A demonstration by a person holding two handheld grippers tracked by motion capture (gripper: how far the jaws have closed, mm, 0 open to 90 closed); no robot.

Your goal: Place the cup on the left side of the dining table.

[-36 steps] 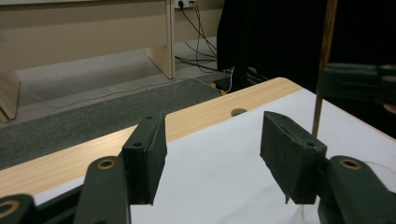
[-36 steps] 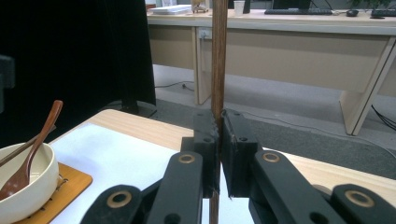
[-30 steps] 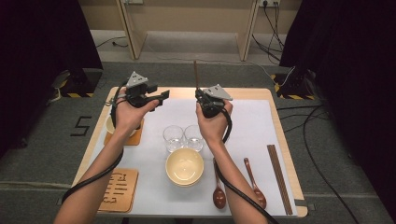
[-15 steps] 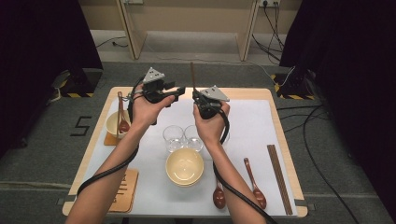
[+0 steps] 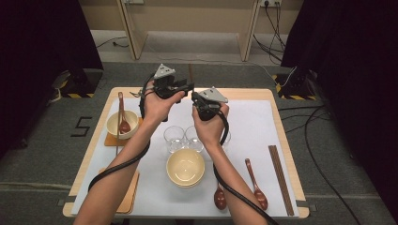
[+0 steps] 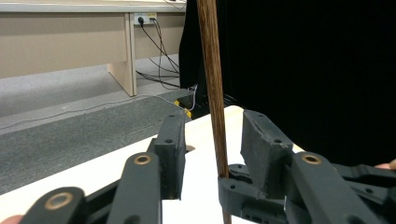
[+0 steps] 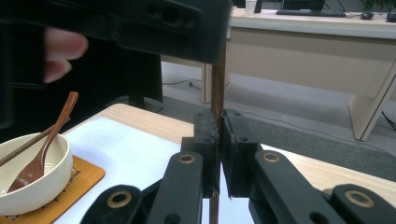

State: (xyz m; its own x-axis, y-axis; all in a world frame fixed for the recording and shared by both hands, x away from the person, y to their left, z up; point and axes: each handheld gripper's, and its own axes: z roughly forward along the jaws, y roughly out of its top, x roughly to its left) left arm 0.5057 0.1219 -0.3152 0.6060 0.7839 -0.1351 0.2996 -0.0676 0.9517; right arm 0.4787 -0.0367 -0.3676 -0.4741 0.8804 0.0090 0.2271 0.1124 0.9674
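My right gripper (image 5: 196, 98) is raised over the far middle of the table (image 5: 244, 93), shut on a brown wooden chopstick (image 5: 190, 72) that stands upright. In the right gripper view the chopstick (image 7: 218, 88) is pinched between the pads of the right gripper (image 7: 219, 135). My left gripper (image 5: 185, 86) sits just left of it and higher on the stick. In the left gripper view the chopstick (image 6: 212, 93) stands between the jaws of the left gripper (image 6: 212, 144). These jaws have just been closing, and gaps still show on both sides of the stick.
A cream bowl (image 5: 122, 124) with a brown spoon sits on a wooden coaster at the left. Two glasses (image 5: 174, 137) and a second bowl (image 5: 186, 166) stand at the centre. Two spoons (image 5: 256, 183) and a chopstick pair (image 5: 280, 178) lie at the right. Another coaster (image 5: 129, 197) lies near left.
My left gripper has moved right from above the left bowl to the upright chopstick, and its jaws have narrowed around it. The right gripper has stayed put.
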